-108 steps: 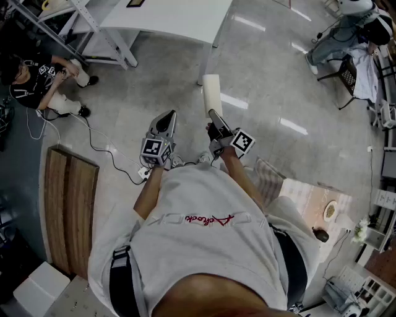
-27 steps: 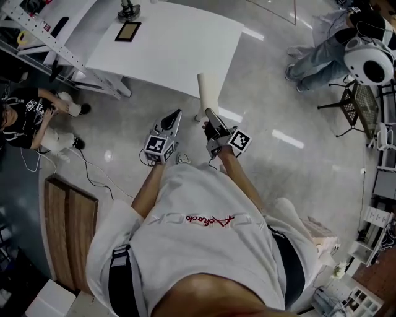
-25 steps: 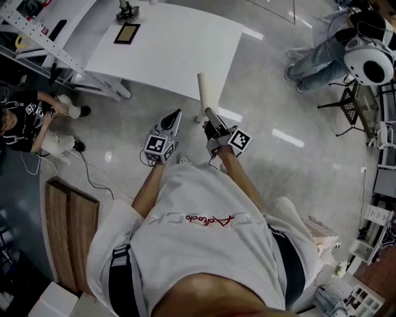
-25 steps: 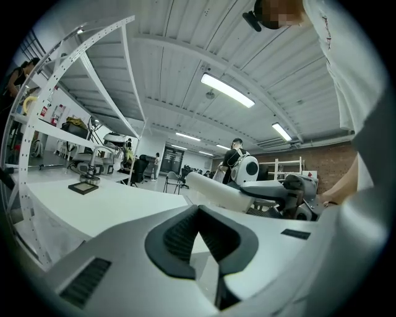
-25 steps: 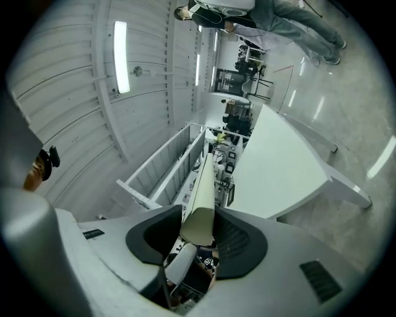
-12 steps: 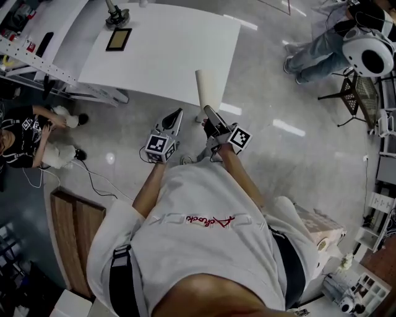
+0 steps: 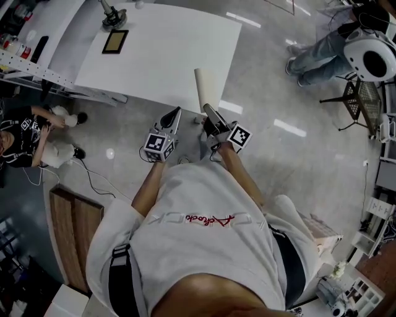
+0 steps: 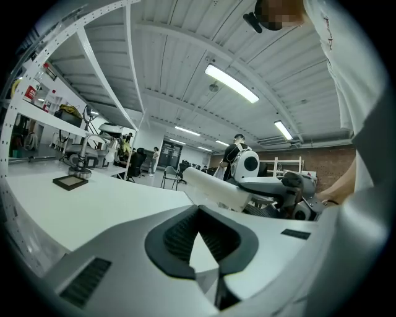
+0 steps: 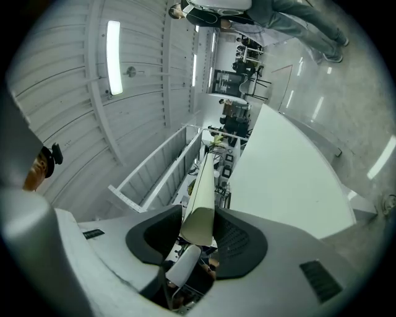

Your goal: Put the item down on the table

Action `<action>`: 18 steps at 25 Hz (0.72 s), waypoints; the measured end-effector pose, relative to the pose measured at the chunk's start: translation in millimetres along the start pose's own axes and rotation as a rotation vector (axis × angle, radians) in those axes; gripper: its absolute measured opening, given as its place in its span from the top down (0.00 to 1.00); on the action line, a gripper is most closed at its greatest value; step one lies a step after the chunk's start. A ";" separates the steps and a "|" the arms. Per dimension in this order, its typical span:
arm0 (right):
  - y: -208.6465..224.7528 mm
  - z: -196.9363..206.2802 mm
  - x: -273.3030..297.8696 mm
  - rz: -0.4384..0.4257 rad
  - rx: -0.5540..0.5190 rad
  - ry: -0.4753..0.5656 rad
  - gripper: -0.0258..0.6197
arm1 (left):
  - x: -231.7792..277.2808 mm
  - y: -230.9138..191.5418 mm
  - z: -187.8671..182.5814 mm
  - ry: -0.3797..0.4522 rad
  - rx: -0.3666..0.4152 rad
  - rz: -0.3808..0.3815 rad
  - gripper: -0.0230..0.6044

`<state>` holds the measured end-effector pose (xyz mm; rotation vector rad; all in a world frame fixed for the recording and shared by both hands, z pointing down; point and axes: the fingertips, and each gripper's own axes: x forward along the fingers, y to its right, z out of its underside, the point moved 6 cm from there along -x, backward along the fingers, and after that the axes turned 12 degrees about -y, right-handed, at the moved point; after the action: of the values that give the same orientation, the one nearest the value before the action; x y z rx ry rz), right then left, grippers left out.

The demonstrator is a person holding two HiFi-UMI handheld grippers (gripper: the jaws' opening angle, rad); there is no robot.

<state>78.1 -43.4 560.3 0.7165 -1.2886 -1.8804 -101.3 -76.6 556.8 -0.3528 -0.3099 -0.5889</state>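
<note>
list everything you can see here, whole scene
table: one, white, ahead of the person, upper middle
flat framed panel: one, dark with tan centre, on the table's far left part
stand: one, dark metal, on the table beyond the panel
roll: one, cream, held over the table's near edge
rack: one, white perforated frame, left of the table
bench: one, brown wood, floor at lower left
cable: one, white, on the floor by the bench
chair: one, black, far right
seated person: one, dark top, floor at left
second person: one, grey trousers, top right
left gripper: one, grey, shut, empty
right gripper: one, grey, shut on the roll
</note>
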 end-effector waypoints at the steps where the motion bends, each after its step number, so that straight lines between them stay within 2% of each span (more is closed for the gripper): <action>1: 2.3 -6.4 1.3 -0.003 -0.001 -0.008 0.67 | 5.3 0.3 -4.8 0.003 -0.005 -0.004 0.93; 5: 9.7 -30.7 5.1 -0.016 0.011 -0.037 0.67 | 25.6 2.7 -19.3 0.017 -0.015 -0.028 0.93; 18: 34.9 -104.9 27.8 -0.075 0.041 -0.162 0.67 | 85.3 1.9 -54.1 0.038 -0.048 -0.171 0.94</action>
<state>152.6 -129.5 556.2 0.6531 -1.4226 -2.0117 -23.0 -138.4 540.4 -0.3632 -0.2914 -0.7709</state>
